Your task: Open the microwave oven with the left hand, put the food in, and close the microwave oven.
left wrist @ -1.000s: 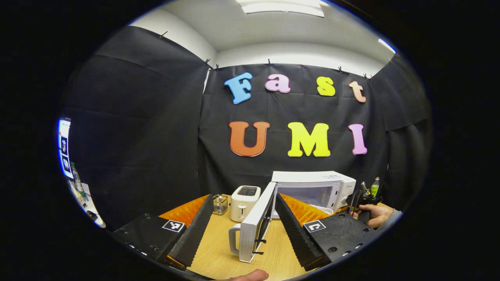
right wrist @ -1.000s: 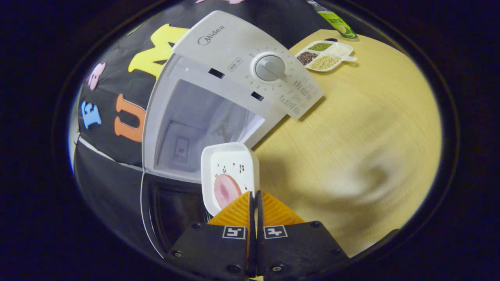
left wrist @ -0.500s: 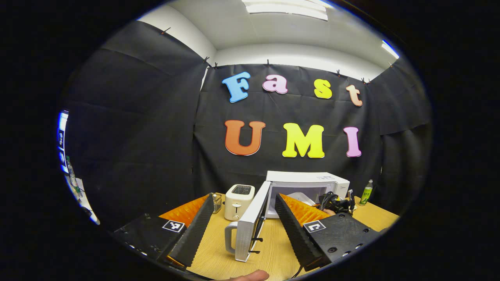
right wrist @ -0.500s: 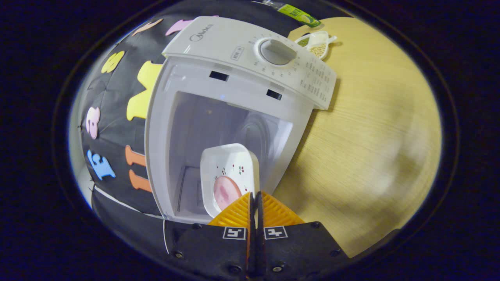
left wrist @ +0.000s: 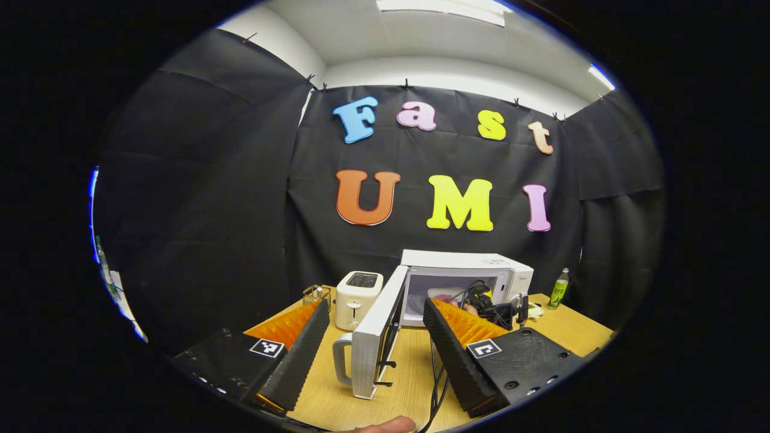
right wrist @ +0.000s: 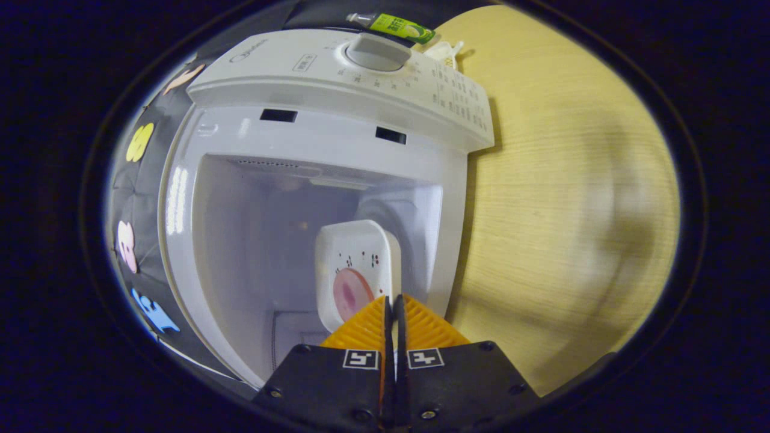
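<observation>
The right tool (right wrist: 394,307) has carried the white dish (right wrist: 358,273) forward: a second ago the dish hung in front of the microwave (right wrist: 313,180) opening, and now it sits within the mouth of the cavity, above the cavity floor. The tool's fingers are pressed nearly together on the near edge of the dish, which holds a pink round slice of food (right wrist: 352,293). Whether the dish already rests on the floor inside, I cannot tell.

In the left gripper view the left tool (left wrist: 376,343) stands wide, holding nothing, and has drawn back a little from the microwave door (left wrist: 376,337), which stands swung open toward the near side between the two spread fingers without touching them. The right tool and the hand behind it reach into the oven at the far right. A toaster (left wrist: 358,291) stands on the counter (left wrist: 409,385) to the left of the oven, and a green bottle (left wrist: 560,288) to its right.

The task looks about two-thirds done: door open, food nearly placed. Releasing the dish, withdrawing and shutting the door remain.
</observation>
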The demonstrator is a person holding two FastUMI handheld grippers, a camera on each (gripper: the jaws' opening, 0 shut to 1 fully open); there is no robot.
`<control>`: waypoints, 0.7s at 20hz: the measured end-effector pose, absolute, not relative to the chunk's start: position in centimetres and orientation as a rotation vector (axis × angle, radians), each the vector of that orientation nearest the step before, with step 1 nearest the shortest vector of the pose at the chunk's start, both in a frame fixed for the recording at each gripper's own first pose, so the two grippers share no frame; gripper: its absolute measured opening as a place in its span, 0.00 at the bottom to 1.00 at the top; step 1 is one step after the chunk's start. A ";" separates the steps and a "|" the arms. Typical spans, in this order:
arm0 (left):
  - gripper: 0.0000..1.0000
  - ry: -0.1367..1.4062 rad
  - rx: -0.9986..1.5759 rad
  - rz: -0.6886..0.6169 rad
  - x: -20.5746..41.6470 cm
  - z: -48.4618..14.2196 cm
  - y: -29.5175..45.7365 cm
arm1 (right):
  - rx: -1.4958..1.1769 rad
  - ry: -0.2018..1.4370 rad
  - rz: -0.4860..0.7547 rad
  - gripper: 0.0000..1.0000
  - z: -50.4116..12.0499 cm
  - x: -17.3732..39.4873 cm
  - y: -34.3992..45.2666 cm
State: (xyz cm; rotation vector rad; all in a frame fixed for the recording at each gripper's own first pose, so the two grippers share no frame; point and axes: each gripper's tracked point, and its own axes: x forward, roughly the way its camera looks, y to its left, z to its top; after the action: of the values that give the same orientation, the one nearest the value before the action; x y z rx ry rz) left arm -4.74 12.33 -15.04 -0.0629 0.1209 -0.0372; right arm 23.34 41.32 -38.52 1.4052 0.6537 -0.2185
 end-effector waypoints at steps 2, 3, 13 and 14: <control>0.94 0.121 -0.057 -0.036 -4.4 -15.2 12.2 | 1.434 0.665 -0.211 0.05 -39.0 23.7 42.3; 0.94 0.121 -0.053 -0.033 -4.2 -15.4 12.3 | 1.459 0.667 -0.204 0.05 -38.9 24.1 42.8; 0.94 0.164 -0.076 -0.036 -4.1 -16.6 12.0 | 1.368 0.583 -0.189 0.12 -38.8 25.0 42.6; 0.94 0.166 -0.084 -0.042 -4.1 -16.6 11.9 | 1.357 0.578 -0.170 0.13 -38.7 25.0 42.9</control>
State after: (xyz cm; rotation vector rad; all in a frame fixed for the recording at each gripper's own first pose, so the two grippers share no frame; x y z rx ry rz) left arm -4.06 11.90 -16.62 -0.0837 0.1657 -0.0422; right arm 24.97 42.89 -38.68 1.3566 0.5780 -0.1701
